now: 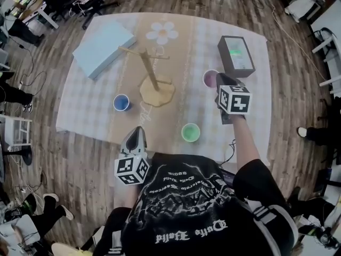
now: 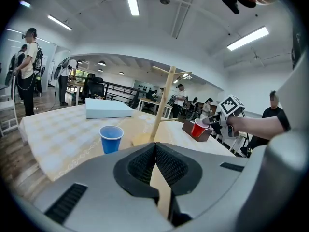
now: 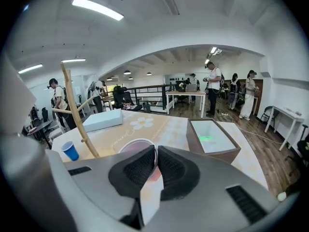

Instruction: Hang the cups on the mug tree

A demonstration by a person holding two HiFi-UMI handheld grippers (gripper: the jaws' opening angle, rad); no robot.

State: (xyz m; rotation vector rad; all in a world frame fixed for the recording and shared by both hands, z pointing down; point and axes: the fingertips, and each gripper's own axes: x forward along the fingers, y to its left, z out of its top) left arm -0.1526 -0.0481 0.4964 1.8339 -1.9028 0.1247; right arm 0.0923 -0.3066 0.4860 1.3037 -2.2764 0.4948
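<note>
The right gripper [image 3: 155, 153] has its jaws pressed almost together on the near rim of the red cup [image 3: 133, 147], one pad inside the mouth and one outside, so only the thin wall is pinched. The cup appears to be just off the table, close in front of the dark open box [image 1: 236, 56]. To the gripper's left stands the mug tree [image 1: 151, 71], a slanted wooden stem with thin pegs on a round base, near the middle of the tablecloth [image 1: 85, 111]. No handle shows on the cup, so hanging probably means tipping it mouth-down over a peg end. A rim grip suits that, but the wall is likely soft, so a gentle, steady squeeze and a slow turn of the wrist seem wise. The tree looks light; sliding the cup along the peg's own line should avoid nudging the stem. The left gripper [image 2: 155, 151] has its pads touching with nothing between them and hangs at the table's near edge, well placed to steady the base. The blue cup [image 2: 111, 138] and the green cup [image 1: 190, 132] stand upright on the cloth.
</note>
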